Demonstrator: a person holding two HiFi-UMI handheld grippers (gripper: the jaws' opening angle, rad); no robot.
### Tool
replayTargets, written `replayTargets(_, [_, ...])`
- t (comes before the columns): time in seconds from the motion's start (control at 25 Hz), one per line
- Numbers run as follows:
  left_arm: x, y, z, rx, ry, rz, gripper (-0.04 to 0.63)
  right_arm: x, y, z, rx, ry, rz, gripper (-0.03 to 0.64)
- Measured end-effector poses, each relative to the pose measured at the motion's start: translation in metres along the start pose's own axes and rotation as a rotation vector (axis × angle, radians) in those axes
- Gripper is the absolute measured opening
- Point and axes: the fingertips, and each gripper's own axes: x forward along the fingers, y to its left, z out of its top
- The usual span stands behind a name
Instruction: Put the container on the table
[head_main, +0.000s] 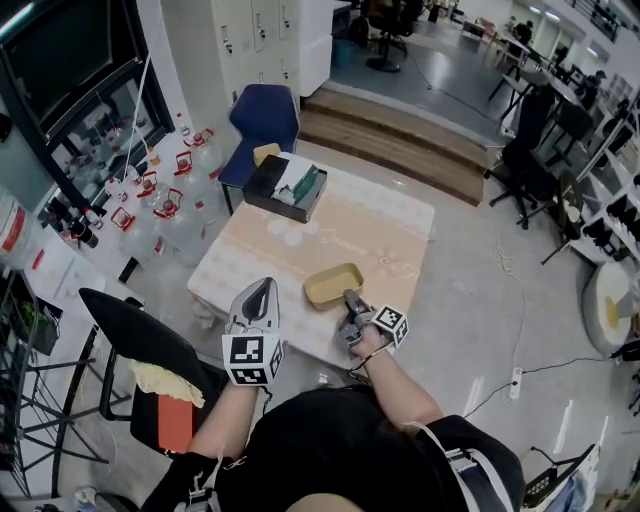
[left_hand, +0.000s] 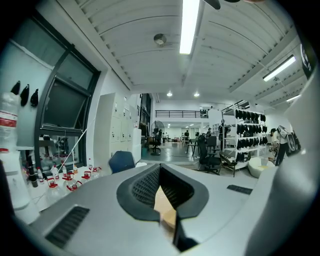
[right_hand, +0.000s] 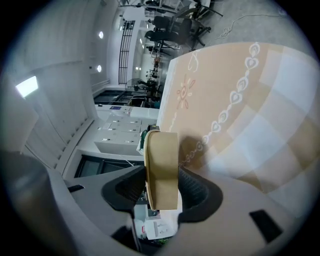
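Open-plan office: swivel chairs (head_main: 527, 150), lockers (head_main: 270, 40), shelving (head_main: 610, 190).

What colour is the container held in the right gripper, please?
The container is tan; clearest in the head view.

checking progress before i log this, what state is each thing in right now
container: upright, empty, gripped at its near wall, over the table's near edge
right gripper: shut on the container
left gripper: shut, holding nothing
black box: open on top, things inside, at the table's far corner
table: covered with a patterned cloth
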Motion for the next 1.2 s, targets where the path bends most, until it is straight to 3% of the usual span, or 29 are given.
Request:
replayTargets(0.36, [0.011,-0.01,-0.002,0.013,0.004,-0.024,0.012,-0.007,-0.033,0.012,0.019,-0.005,-0.084,0.213])
replayTargets(0.52, [0.012,-0.018,-0.001,0.023,0.001,-0.044,0.012,-0.013,-0.03,0.017,-0.058,-0.014,-0.099,0.216])
replayTargets(0.68, [0.016,-0.027,-0.001,0.022,-0.004,-0.072,0.012,-0.026,-0.014,0.026,-0.275,-0.04,-0.137,0.217])
replayTargets(0.88, [0.017,-0.043,0.002,0.022,-0.01,-0.113,0.012,-0.055,0.048,0.04,-0.713,-0.142,-0.17,0.14])
replayTargets(1.04, [0.016,-0.057,0.004,0.023,-0.018,-0.144,0.012,-0.085,0.125,0.044,-1.053,-0.302,-0.122,0.019])
replayTargets(1.2, [0.013,-0.071,0.008,0.026,-0.034,-0.176,0.012,-0.123,0.203,0.032,-1.283,-0.45,-0.023,0.011])
